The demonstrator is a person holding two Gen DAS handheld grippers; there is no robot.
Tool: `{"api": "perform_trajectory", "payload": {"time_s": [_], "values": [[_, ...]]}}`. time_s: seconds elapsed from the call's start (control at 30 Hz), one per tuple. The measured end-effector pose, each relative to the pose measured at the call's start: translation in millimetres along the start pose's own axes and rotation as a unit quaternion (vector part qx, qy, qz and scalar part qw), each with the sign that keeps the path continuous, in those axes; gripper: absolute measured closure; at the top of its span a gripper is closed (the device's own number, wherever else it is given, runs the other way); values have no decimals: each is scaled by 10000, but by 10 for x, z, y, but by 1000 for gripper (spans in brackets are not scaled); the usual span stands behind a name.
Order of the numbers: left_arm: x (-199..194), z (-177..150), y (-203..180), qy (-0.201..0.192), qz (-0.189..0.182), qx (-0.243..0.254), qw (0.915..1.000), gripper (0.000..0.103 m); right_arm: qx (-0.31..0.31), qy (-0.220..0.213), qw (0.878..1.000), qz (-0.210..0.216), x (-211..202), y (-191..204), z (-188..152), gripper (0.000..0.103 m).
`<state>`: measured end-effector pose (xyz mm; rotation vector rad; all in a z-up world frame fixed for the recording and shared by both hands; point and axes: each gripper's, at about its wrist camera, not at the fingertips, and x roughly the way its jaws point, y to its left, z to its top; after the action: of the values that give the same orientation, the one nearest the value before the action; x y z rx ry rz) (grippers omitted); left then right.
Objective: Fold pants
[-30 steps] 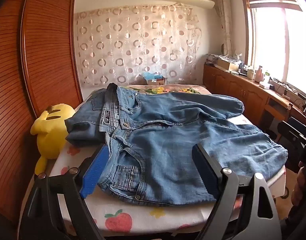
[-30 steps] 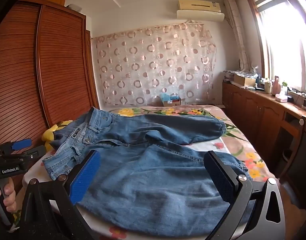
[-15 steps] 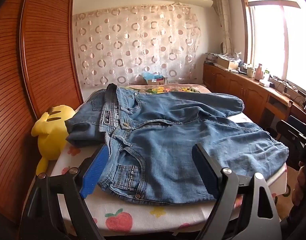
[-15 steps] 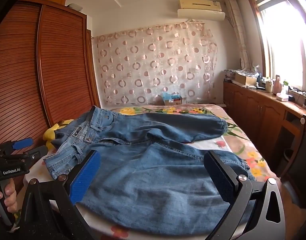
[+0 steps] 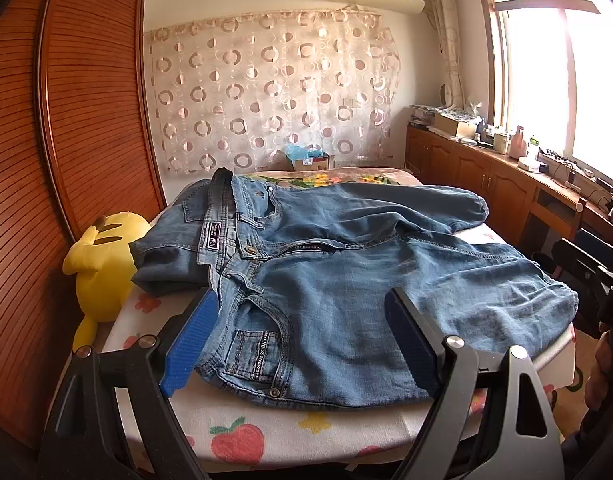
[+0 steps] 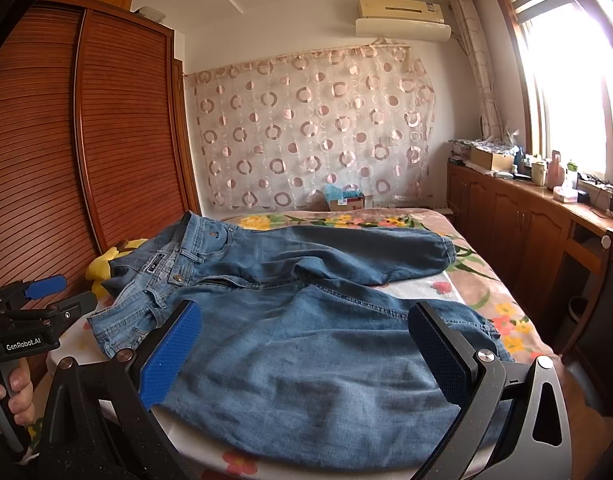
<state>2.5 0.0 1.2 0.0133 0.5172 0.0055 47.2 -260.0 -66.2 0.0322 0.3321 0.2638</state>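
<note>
Denim pants (image 5: 346, 280) crosswise, waistband left, legs right

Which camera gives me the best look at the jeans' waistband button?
The left wrist view: the waistband button sits close, with the open zip beside it. In the right wrist view the same button is smaller and farther off, though still visible on the jeans.
</note>
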Motion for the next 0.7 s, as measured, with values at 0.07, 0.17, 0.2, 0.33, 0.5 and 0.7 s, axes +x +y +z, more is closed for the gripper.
{"api": "perform_trajectory", "payload": {"time_s": [0.07, 0.17, 0.2, 0.33, 0.5, 0.7], "values": [[3, 4, 4, -3, -4, 1, 10000, 17, 3, 0, 10000, -2, -1, 6, -5, 0], [-23, -13, -3, -3, 3, 9, 10000, 17, -3, -3, 10000, -5, 0, 8, -5, 0], [-25, -16, -11, -5, 4, 9, 10000, 17, -1, -1, 10000, -7, 0, 1, 0, 0], [-25, -14, -14, -12, 10, 19, 10000, 17, 1, 2, 10000, -2, 0, 3, -1, 0], [-40, 4, -30, -25, 18, 24, 10000, 17, 0, 1, 10000, 1, 0, -2, 1, 0], [-47, -2, -34, -32, 22, 28, 10000, 17, -1, -1, 10000, 0, 8, 0, 0, 0]]}}
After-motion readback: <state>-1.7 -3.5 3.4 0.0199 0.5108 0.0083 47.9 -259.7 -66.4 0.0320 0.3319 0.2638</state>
